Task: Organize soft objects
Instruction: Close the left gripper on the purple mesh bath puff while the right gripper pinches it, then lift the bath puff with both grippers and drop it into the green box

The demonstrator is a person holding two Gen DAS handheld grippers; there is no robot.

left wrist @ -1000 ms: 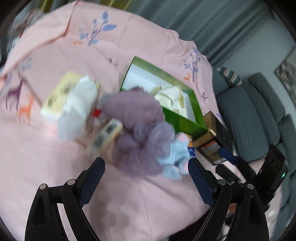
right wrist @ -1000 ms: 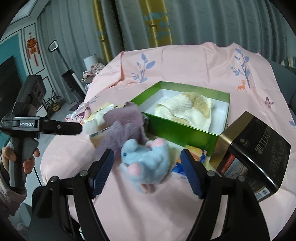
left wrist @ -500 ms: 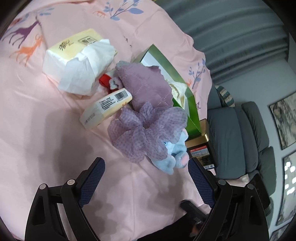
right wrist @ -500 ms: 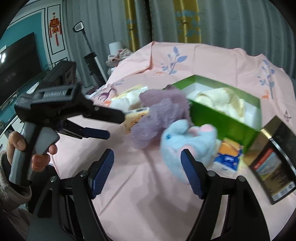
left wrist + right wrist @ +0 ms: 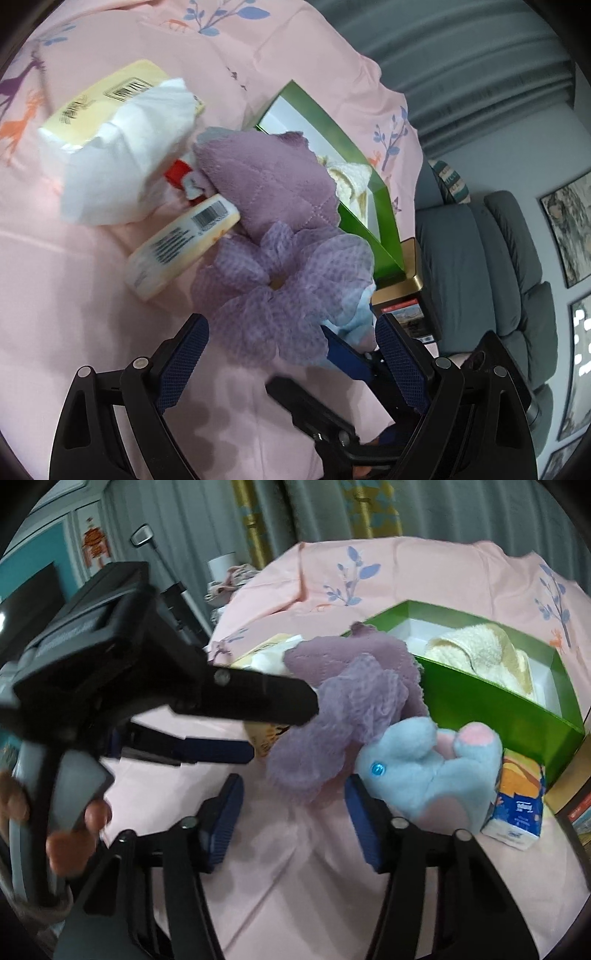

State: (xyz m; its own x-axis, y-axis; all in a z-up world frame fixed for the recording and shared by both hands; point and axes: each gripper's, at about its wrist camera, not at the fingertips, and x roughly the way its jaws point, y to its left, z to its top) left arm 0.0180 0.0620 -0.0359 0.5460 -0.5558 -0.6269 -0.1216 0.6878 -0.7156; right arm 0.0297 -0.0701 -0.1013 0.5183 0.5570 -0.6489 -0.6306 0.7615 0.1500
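While the left tongs (image 5: 291, 360) hang released, the right tongs (image 5: 293, 825), closer than a second ago, are closing empty just short of the purple mesh scrunchie (image 5: 332, 734) at twelve o'clock, beside the green box (image 5: 491, 698) on the worktop.

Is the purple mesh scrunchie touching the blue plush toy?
Touching. In the right wrist view the purple mesh scrunchie drapes against the blue plush toy at its head, with no pink cloth showing between them.

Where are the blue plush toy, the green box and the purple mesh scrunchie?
blue plush toy (image 5: 428, 771), right wrist view, body.
green box (image 5: 495, 701), right wrist view, front wall.
purple mesh scrunchie (image 5: 288, 295), left wrist view, ruffled fabric.
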